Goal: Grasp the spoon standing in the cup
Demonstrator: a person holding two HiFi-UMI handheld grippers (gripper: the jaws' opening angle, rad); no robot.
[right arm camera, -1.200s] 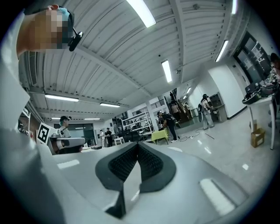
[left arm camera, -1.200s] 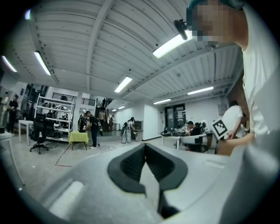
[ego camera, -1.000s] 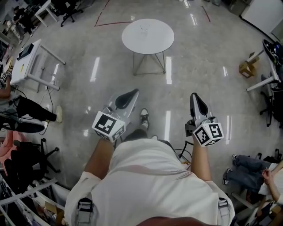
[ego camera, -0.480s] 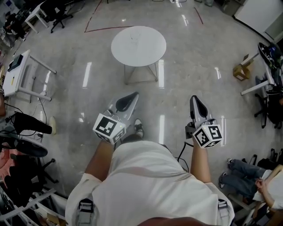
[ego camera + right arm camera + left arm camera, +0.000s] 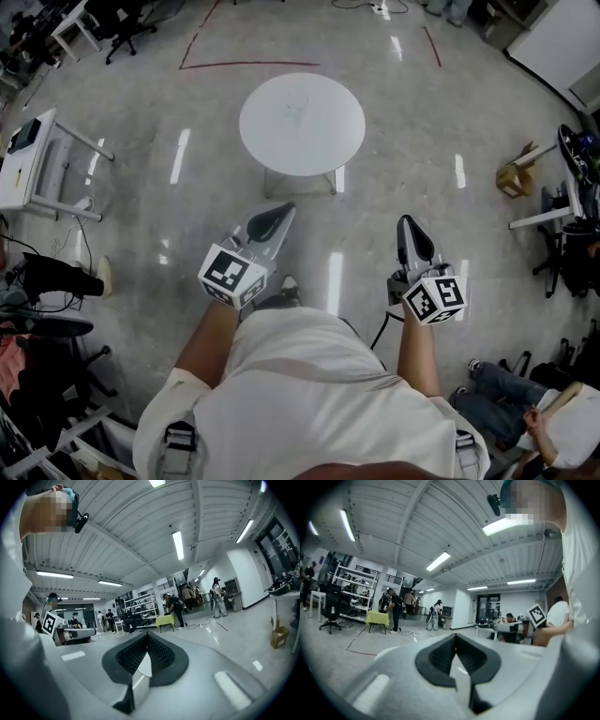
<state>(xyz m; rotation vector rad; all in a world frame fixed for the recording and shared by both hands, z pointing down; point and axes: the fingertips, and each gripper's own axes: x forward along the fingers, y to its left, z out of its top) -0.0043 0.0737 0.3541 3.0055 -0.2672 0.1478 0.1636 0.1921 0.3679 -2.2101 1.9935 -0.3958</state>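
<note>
I read both as clenched, tips touching, nothing between: left hand-held gripper (image 5: 270,220), right hand-held gripper (image 5: 413,234). Round white counter (image 5: 302,141) stands well ahead of both. Cup (image 5: 298,111) is a faint smudge on it; I can't make out the spoon.

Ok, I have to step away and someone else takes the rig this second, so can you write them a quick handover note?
Left gripper: shut, nothing between the jaws, held out in front of the body and pointing toward the table.
Right gripper: shut, empty, held alongside.
Things: the round white table stands ahead, well beyond both grippers. A faint clear shape near its middle is probably the cup. The spoon is too small to make out.
Done: nothing grasped yet.
Left: walk up to the table, open one gripper, close it on the spoon's handle.
</note>
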